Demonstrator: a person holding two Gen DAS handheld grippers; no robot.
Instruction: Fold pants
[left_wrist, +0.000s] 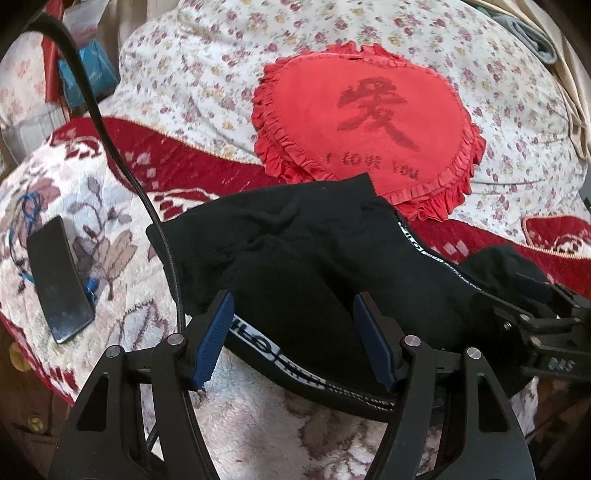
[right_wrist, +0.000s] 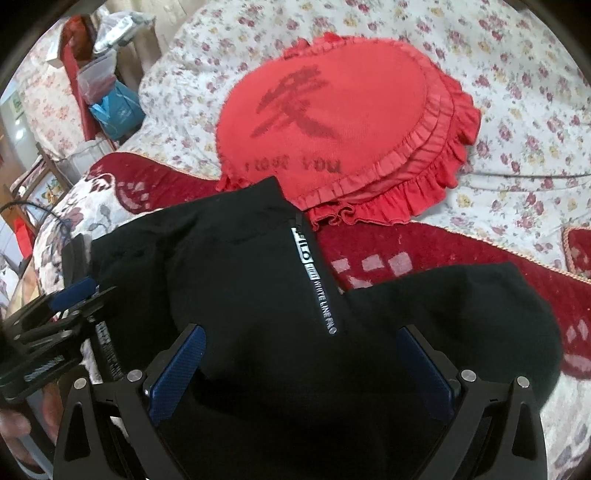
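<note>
The black pants (left_wrist: 303, 254) lie bunched and partly folded on the bed, with a white-lettered stripe (right_wrist: 320, 291) down one side. My left gripper (left_wrist: 291, 332) is open, its blue pads either side of the near edge of the pants, holding nothing. My right gripper (right_wrist: 303, 365) is open just above the black cloth (right_wrist: 258, 295), also empty. The right gripper shows at the right edge of the left wrist view (left_wrist: 532, 302). The left gripper shows at the left edge of the right wrist view (right_wrist: 74, 295).
A red frilled heart cushion (left_wrist: 365, 122) lies just beyond the pants on a floral quilt (left_wrist: 207, 74). A red and cream patterned blanket (left_wrist: 110, 221) covers the bed. A black phone (left_wrist: 59, 280) lies at the left. A black cable (left_wrist: 122, 166) crosses the view.
</note>
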